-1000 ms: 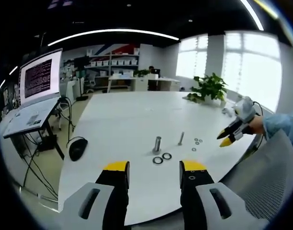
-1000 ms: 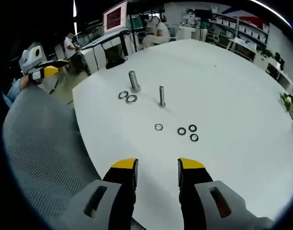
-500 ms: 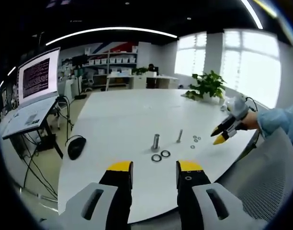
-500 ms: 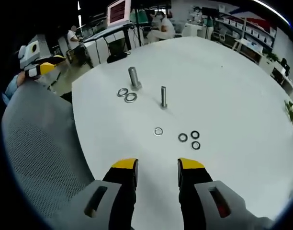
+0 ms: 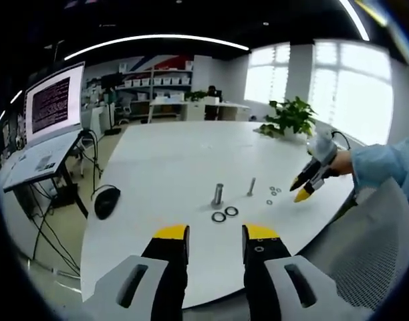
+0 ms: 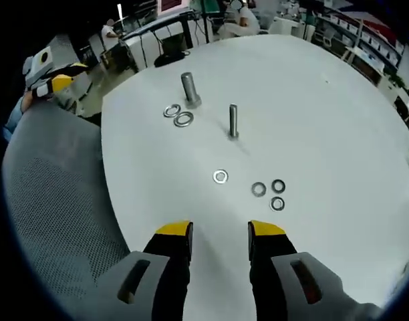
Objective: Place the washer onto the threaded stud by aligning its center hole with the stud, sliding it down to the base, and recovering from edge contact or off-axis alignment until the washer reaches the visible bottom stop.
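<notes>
Counter (image 6: 338, 107), white, round. Chair back (image 6: 51, 200), grey mesh, at its near edge. Right claw (image 6: 220, 234): released, empty, nearer the work than left claw (image 5: 214, 235), also released. Threaded stud (image 6: 233, 122): upright, dead ahead. Nearest washer (image 6: 220, 176): flat, between right claw and stud. Left gripper view adds the right claw (image 5: 303, 189) beside the washers.

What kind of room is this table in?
Probably an open-plan office or lab: a monitor on a side desk, shelves of boxes along the back wall, and large windows behind a potted plant.
</notes>
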Action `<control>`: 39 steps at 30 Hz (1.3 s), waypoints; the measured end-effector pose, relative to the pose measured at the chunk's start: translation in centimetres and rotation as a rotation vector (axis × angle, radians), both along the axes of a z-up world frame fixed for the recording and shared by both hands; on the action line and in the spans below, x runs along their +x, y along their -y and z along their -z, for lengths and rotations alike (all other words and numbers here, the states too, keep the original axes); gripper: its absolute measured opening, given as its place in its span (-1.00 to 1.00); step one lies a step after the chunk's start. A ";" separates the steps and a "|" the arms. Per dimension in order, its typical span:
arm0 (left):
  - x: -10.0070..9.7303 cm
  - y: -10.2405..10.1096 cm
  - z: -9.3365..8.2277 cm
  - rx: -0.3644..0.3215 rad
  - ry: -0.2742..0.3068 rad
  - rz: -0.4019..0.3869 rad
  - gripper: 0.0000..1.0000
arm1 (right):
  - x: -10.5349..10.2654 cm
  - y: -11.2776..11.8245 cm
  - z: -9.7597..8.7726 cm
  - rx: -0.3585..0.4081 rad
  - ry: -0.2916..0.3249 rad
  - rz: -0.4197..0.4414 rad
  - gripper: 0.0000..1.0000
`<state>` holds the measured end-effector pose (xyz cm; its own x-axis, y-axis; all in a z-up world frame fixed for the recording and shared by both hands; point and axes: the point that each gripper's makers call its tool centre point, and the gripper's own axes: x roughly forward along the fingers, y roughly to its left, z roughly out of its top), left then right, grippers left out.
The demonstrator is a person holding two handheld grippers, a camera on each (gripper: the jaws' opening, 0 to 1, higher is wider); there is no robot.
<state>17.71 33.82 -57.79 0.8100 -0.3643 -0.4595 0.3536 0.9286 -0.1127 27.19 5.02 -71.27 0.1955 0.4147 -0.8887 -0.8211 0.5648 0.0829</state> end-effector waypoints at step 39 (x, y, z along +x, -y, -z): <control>-0.1 0.0 0.3 0.012 -0.015 0.006 -0.48 | 3.1 -4.8 3.1 -0.029 -0.018 -0.054 -0.52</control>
<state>17.59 33.83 -58.11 0.8005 -0.3639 -0.4762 0.3579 0.9276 -0.1071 30.26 9.78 -74.39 0.1576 0.3986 -0.9035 -0.8490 0.5220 0.0822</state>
